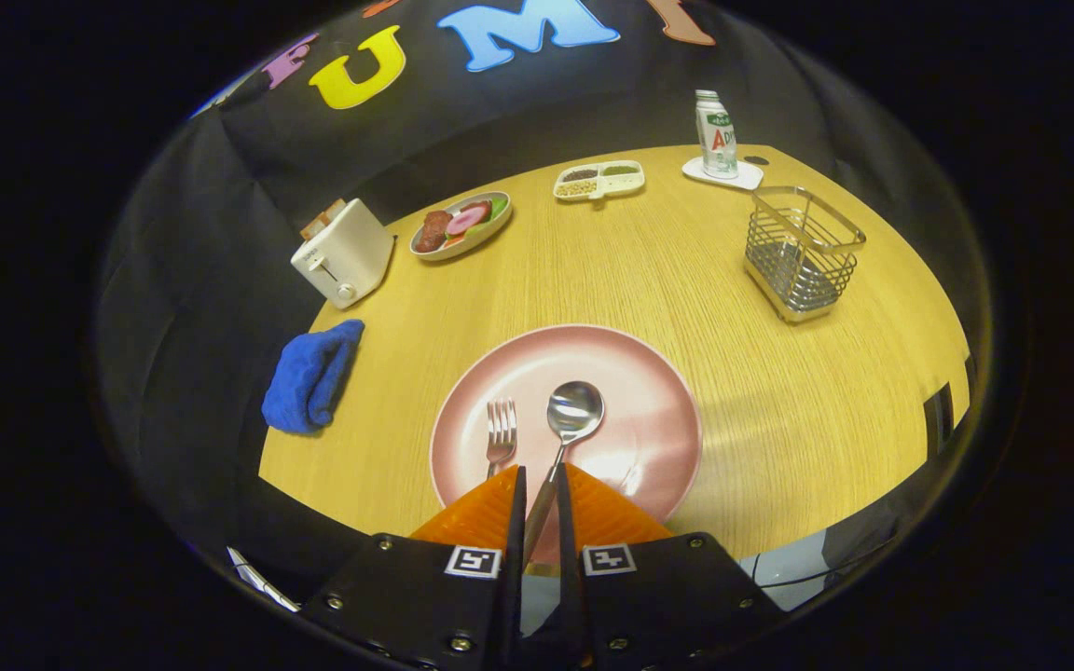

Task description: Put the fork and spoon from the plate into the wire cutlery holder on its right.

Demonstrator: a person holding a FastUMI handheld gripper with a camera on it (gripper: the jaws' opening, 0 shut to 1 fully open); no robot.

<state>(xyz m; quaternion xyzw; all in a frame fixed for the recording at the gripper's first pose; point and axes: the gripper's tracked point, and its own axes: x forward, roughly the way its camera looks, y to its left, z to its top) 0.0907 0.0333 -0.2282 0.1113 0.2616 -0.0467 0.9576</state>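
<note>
Toaster (343, 253), blue cloth (311, 376), bottle (716, 136)

Bare table (686, 308) from plate (658, 391) to holder (803, 253) — no obstacles.

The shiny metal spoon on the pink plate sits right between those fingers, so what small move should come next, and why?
Probably lift straight up. The gripper has its fingers close around the shiny metal spoon handle and looks shut on it, while its bowl rests on the round pink plate. The wire cutlery holder stands empty, beyond and to the right.

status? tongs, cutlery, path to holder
Tongs nearly closed around spoon handle; grip unconfirmed. Fork on plate. Wire holder empty, bare table between.
</note>
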